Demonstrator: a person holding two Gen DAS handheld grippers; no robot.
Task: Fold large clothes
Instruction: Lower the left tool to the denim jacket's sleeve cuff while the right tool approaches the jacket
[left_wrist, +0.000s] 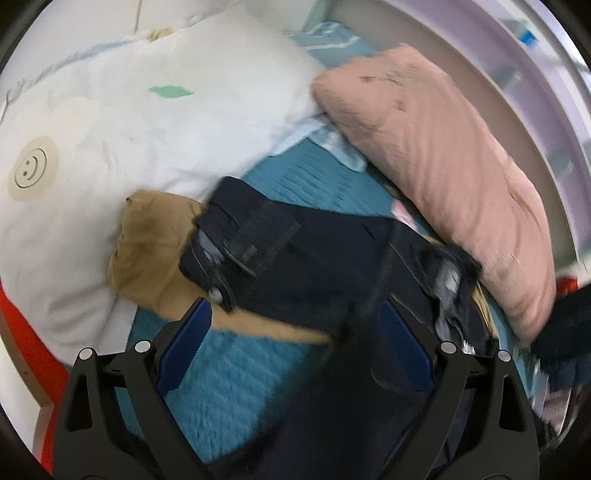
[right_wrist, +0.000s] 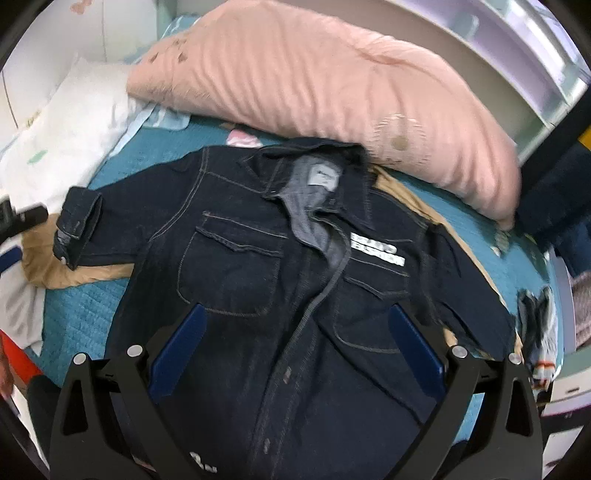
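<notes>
The denim jacket (right_wrist: 266, 266) under the right gripper's (right_wrist: 295, 343) spread jaws is dark, matt cloth with pale contrast stitching and a lighter grey lining at the collar. The bedspread (left_wrist: 236, 373) below the left gripper's (left_wrist: 295, 339) jaws looks like textured teal knit or quilting. Ahead of both sits a pink pillow (right_wrist: 314, 81), soft and fuzzy-ribbed. The white pillow (left_wrist: 155, 122) is smooth cotton-looking. Gripper frames are matt black plastic with shiny metal pins, and the blue pads (right_wrist: 177, 354) look ridged.
</notes>
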